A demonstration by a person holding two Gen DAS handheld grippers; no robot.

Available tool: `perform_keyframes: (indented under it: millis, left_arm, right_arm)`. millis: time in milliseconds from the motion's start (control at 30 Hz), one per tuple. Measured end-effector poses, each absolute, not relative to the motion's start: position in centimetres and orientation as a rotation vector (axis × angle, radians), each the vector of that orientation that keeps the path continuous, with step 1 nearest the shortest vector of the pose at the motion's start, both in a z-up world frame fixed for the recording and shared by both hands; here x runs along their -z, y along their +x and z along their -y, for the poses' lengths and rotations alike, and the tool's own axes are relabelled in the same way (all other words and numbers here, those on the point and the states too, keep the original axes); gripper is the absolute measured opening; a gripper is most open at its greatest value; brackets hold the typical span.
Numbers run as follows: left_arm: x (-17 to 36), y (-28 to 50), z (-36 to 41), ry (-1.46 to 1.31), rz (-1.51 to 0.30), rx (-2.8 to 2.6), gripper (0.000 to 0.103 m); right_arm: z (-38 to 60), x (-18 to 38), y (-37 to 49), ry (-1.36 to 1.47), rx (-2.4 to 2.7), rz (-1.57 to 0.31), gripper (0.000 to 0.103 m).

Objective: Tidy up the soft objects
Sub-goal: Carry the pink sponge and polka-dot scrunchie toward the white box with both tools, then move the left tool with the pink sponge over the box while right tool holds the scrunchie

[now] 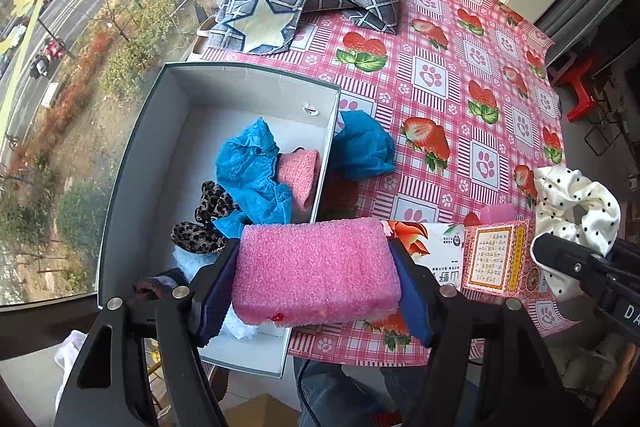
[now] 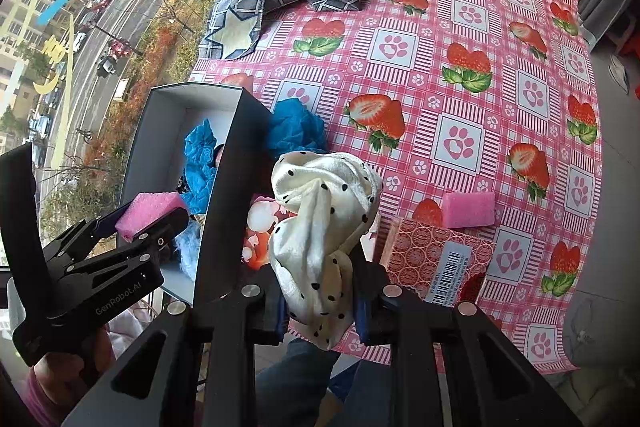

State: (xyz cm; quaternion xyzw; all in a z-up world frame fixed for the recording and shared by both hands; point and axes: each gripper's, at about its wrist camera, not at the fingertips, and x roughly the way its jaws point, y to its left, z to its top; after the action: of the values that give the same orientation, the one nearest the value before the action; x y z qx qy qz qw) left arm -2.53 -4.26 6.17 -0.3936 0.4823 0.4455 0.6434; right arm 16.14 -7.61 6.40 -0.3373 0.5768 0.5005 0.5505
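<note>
Your left gripper clamps the pink foam sponge block at lower centre, beside the open grey cardboard box. Your right gripper pinches the white polka-dotted fabric scrunchie, centre frame.

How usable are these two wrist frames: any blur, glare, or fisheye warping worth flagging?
Left wrist view: sharp on the pink sponge in the left hand-held gripper; daylight is even, with no harsh glare; box edges bow strongly. Right wrist view: the polka-dot scrunchie in the right hand-held gripper is crisp; the tablecloth grid curves towards the dark corners.
</note>
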Motion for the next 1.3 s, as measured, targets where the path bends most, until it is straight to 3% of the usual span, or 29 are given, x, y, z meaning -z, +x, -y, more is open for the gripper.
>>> perform_keyframes:
  millis: [1300]
  left_arm:
    - [-5.8, -8.0, 4.3, -0.98, -1.055, -1.089, 0.074]
  right_arm:
    - [5.8, -5.9, 10.9, -0.908, -1.25, -1.334, 0.025]
